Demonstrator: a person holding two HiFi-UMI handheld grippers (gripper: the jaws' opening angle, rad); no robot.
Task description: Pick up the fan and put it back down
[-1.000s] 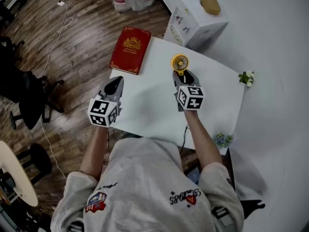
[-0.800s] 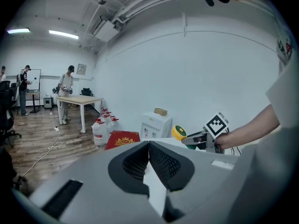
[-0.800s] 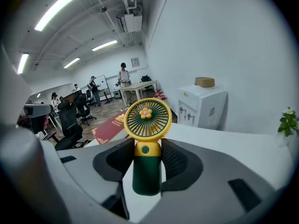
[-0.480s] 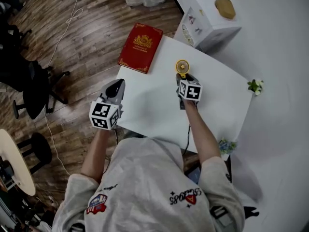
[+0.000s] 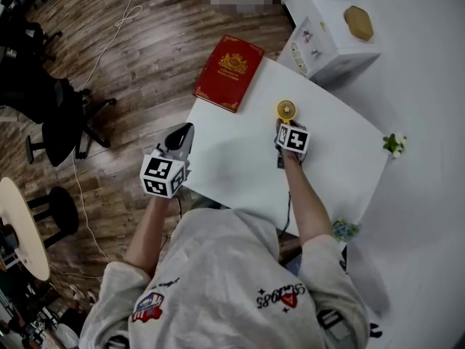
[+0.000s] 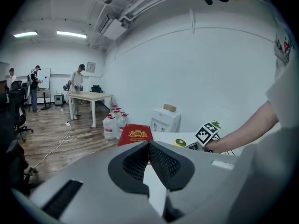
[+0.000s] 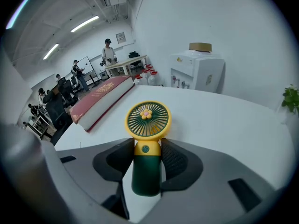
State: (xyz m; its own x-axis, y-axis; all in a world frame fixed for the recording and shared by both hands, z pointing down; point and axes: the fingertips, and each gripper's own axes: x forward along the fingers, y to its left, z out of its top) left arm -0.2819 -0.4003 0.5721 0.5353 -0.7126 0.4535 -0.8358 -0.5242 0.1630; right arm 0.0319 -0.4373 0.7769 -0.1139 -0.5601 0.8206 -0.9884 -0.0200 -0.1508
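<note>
R gripper clamped on green handle of small yellow fan, upright over white table; base contact unclear. Red book nearby. L gripper jaws together, empty, at table's edge.

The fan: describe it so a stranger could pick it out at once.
On the white table, a red book lies at the far-left corner. Right of it the fan is upright between the right gripper's jaws. Nothing else there is yellow and green, with a round grille and a flower at its centre.
</note>
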